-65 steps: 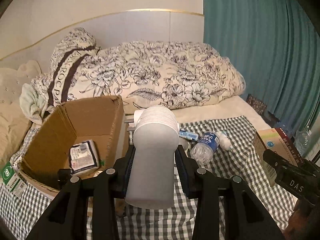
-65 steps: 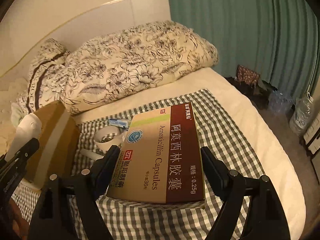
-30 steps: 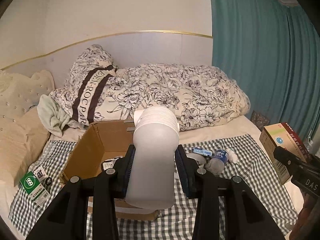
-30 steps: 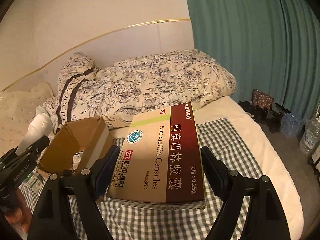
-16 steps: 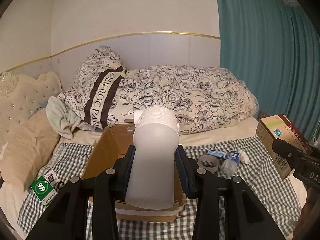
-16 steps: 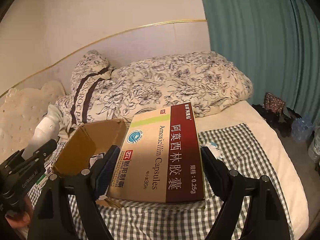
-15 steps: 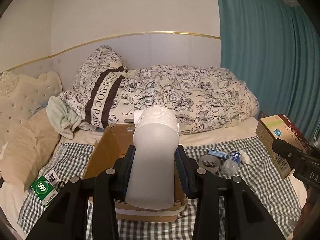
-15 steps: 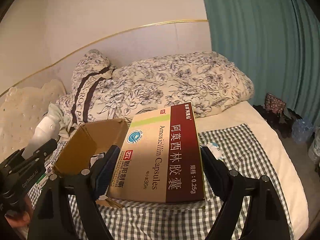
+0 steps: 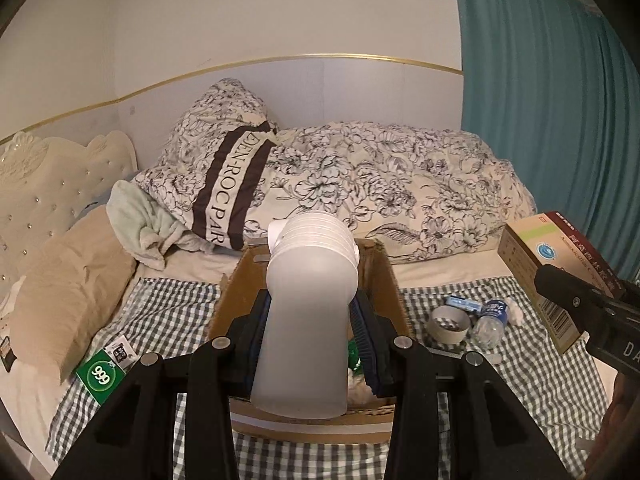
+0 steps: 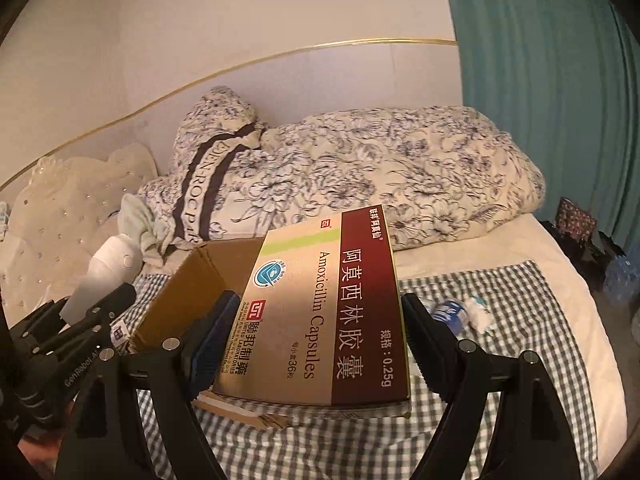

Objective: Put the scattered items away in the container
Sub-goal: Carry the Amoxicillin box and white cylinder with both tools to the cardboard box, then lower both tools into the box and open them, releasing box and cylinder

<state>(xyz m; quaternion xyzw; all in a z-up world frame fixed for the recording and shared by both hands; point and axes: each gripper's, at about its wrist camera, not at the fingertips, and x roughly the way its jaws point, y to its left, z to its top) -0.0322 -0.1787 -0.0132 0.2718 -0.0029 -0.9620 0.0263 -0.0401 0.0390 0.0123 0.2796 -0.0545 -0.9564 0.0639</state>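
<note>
Left gripper (image 9: 311, 334): its two jaws are pressed on a white plastic bottle (image 9: 307, 316), which it holds lying along the fingers with the wide ridged end forward, above the near part of the cardboard box (image 9: 390, 292).

Right gripper (image 10: 316, 344): its jaws pinch an Amoxicillin capsules box (image 10: 326, 312) by the two long sides, printed face up; it hangs over the right near corner of the cardboard box.

Container: the cardboard box stands open on the checked cloth (image 9: 532, 364), in the middle of the bed. Inside, beside the bottle, something green and something white show; I cannot tell what they are, because the bottle hides most of the inside.

Done so far: at least a few items seem to lie in the box already, and two more are held over it, not yet released.

Left to do, right side: a roll of tape (image 9: 447, 323), a small water bottle (image 9: 490, 322) lying on its side, a white crumpled tissue (image 9: 514, 312) and a small blue-white pack (image 9: 464, 303) are on the cloth just beside the box.

Left to do, left side: a green 999 medicine box (image 9: 100, 372) with a small sachet (image 9: 118, 354) touching it lies near the beige pillow (image 9: 68, 296).

Judgement: the task looks about half finished; after these two drops, roughly six items remain.
</note>
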